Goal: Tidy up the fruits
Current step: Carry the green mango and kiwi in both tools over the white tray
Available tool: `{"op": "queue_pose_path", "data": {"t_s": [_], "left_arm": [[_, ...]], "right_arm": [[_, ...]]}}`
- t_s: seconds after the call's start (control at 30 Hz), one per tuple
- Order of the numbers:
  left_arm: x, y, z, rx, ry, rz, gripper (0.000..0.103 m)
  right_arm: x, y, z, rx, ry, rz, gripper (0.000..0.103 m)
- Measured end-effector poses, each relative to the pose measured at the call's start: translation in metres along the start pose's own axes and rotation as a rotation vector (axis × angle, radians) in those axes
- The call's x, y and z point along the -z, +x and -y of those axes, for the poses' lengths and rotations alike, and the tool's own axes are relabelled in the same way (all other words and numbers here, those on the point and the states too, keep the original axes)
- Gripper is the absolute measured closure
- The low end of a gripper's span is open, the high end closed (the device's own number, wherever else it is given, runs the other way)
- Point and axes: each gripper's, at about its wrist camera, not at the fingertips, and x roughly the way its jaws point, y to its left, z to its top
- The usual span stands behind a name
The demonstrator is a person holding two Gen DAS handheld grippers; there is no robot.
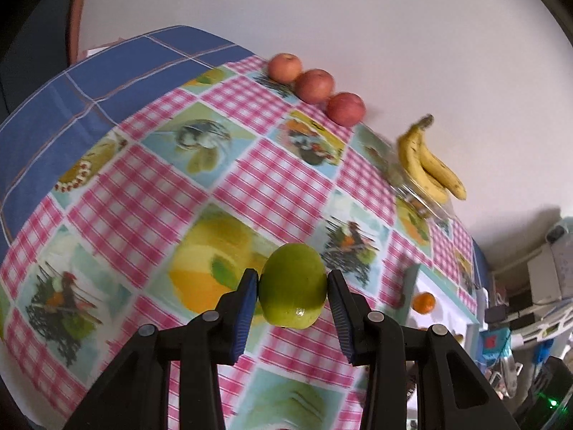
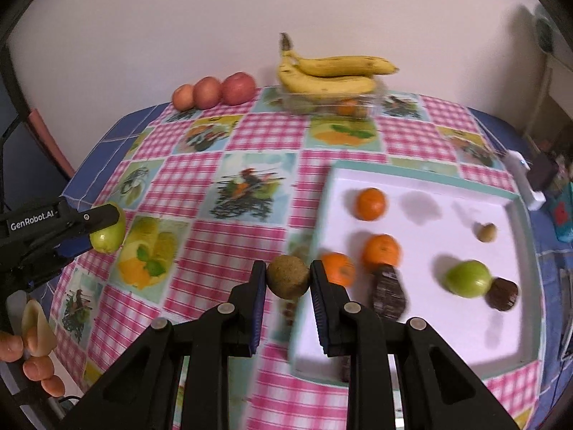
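The left gripper (image 1: 293,288) is clamped on a green fruit (image 1: 293,285), its blue pads pressing the fruit's two sides; the fruit is held above the checked tablecloth (image 1: 150,186), its slightly longer axis running up and down in the left wrist view. The right gripper (image 2: 288,279) grasps a brown kiwi (image 2: 288,276) the same way, over the cloth just left of the white tray (image 2: 422,329); the kiwi looks nearly round, so its long axis cannot be told.

The right wrist view shows the tray's contents: three oranges (image 2: 371,204) at its left side, a second green fruit (image 2: 467,278) near its right, a small kiwi (image 2: 486,232) beyond that, and two dark brown pieces (image 2: 389,293) toward the near edge. It also shows the left gripper from the side, far left, with a person's fingers (image 2: 35,365) below it. In the left wrist view only the tray's corner and one orange show.

Both views show three red apples (image 1: 315,86) in a row at the far edge by the wall, and a bunch of bananas (image 1: 428,165) lying lengthwise on a clear container (image 2: 333,102), stems toward the apples.
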Motion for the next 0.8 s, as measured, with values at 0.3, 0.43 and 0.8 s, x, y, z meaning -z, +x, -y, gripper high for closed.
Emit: {"op": "queue_pose_path", "data": {"t_s": [0.3,0.43,0.8], "left_arm": [[0.036,0.009,0.057,0.036,0.117,-0.037,0.061],[0.055,0.016,0.084,0.055,0.193,-0.073,0.061],[0.107,0.048,0.138,0.089,0.356,-0.205,0.061]], "right_arm": [[0.013,-0.017,0.078,0.070,0.116,-0.019,0.078],[0.022,-0.021,0.117,0.093,0.195,-0.043,0.077],[0.036,-0.039,0.172,0.129,0.303,-0.032,0.077]]}}
